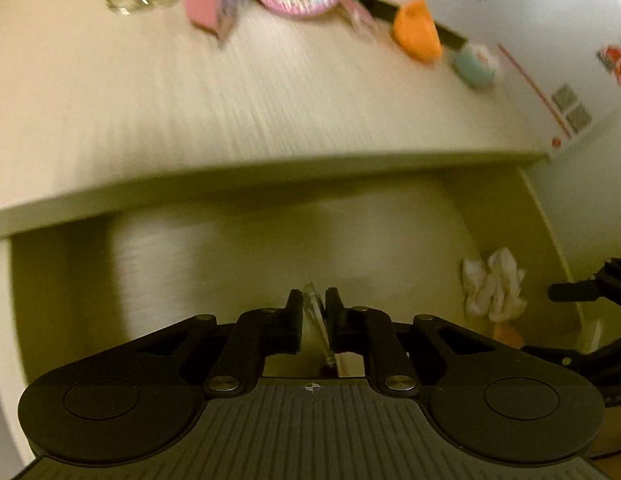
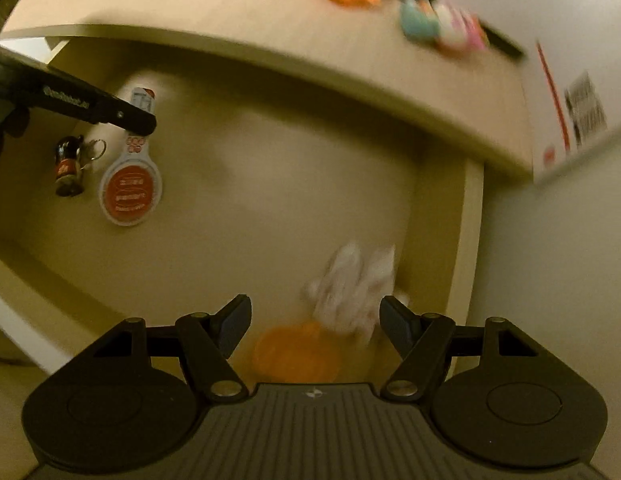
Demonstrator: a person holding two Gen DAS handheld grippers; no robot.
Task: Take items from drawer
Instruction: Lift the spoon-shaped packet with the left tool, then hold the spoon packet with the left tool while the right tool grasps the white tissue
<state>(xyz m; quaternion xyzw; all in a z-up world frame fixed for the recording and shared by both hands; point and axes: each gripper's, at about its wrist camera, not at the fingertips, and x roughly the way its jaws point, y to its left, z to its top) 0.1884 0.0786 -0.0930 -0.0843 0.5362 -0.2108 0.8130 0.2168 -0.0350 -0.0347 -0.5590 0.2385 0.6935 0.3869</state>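
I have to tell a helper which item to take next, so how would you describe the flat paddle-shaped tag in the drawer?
Look inside the open drawer under the tabletop, toward the side where the left tongs reach in. The paddle-shaped tag lies flat there, beside a small dark keychain. It alone is white with a round orange-red face and a narrow neck.

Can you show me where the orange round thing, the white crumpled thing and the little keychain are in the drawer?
orange round thing (image 2: 296, 356): right wrist view, middle of its top.
white crumpled thing (image 2: 350, 284): right wrist view, middle of the bundle.
little keychain (image 2: 68, 166): right wrist view, its dark body, beside the metal ring.
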